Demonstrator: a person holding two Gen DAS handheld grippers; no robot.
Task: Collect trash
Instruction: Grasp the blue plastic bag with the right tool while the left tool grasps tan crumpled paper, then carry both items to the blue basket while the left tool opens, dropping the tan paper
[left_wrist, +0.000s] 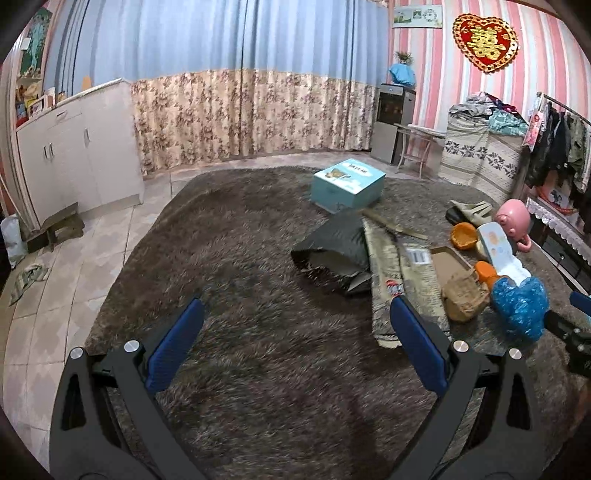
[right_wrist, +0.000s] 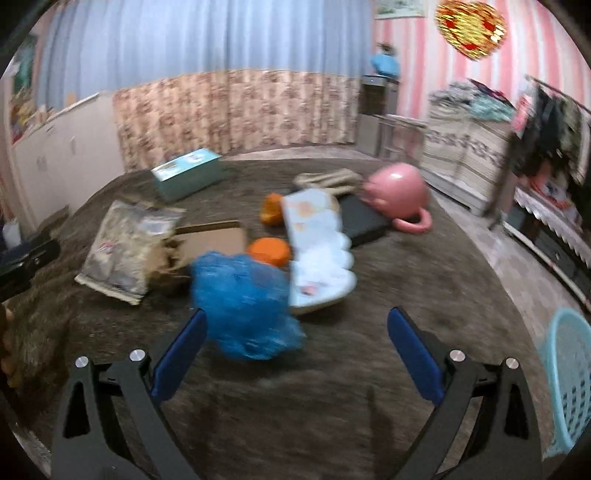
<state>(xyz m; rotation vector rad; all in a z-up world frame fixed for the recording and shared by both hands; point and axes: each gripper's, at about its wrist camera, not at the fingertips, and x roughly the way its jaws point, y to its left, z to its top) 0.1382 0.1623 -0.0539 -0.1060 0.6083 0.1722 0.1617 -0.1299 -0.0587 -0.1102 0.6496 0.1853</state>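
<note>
Trash lies on a shaggy brown rug (left_wrist: 258, 350). A crumpled blue plastic bag (right_wrist: 243, 302) lies just ahead of my right gripper (right_wrist: 295, 317), which is open and empty; the bag is near its left finger. Behind it lie an orange lid (right_wrist: 269, 251), a light blue package (right_wrist: 317, 240), crumpled brown paper (right_wrist: 166, 258) and a printed flat bag (right_wrist: 125, 243). My left gripper (left_wrist: 295, 310) is open and empty over bare rug, left of the pile. The blue bag (left_wrist: 521, 306) and a dark grey mailer bag (left_wrist: 332, 243) show in the left wrist view.
A teal box (left_wrist: 347, 184) stands further back on the rug. A pink pig-shaped pot (right_wrist: 397, 195) lies at the pile's right. A light blue laundry basket (right_wrist: 569, 380) stands at the right edge. White cabinets (left_wrist: 74, 155) line the left wall; a clothes rack (left_wrist: 557, 147) stands right.
</note>
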